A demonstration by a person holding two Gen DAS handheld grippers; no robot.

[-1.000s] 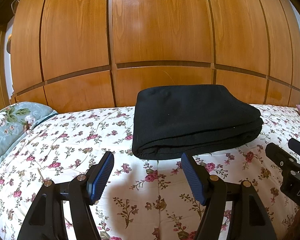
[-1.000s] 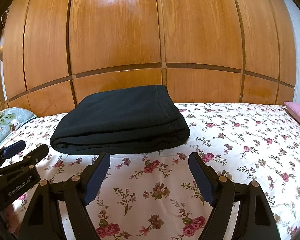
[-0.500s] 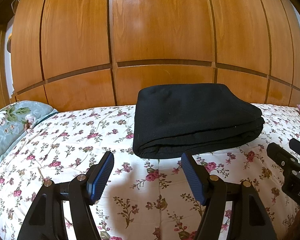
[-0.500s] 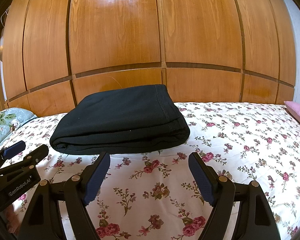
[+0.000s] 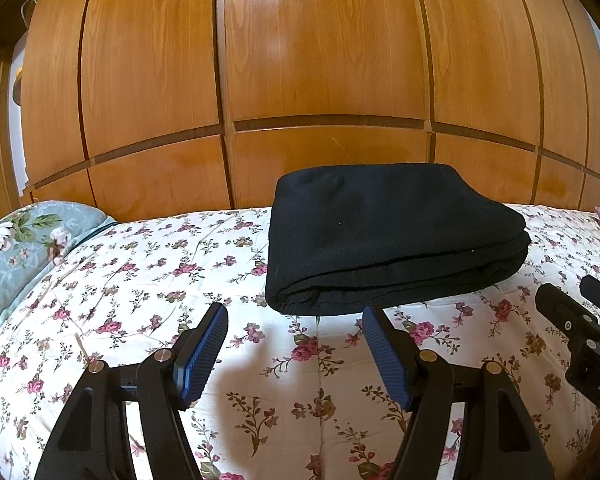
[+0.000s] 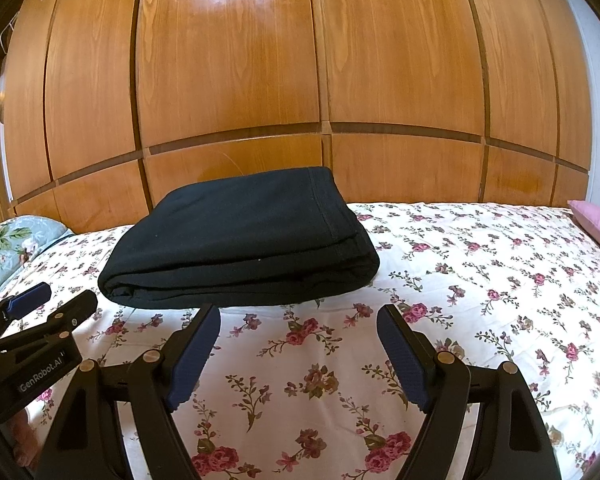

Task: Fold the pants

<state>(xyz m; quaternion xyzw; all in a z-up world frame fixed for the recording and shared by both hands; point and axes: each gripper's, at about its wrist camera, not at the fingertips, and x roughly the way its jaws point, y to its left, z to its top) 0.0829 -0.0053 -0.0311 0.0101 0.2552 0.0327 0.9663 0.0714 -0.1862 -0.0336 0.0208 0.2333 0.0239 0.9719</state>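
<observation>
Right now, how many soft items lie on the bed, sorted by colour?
Black: 1, the folded pants.
Blue-green floral: 1, the pillow at the left edge.
Pink: 1, a cushion at the right edge, only partly in view.
Total: 3, all resting on the floral bedspread.

Black pants (image 5: 384, 236), bedspread (image 5: 148, 276) – white, pink roses, blue-padded tongs (image 5: 294, 350)
</observation>
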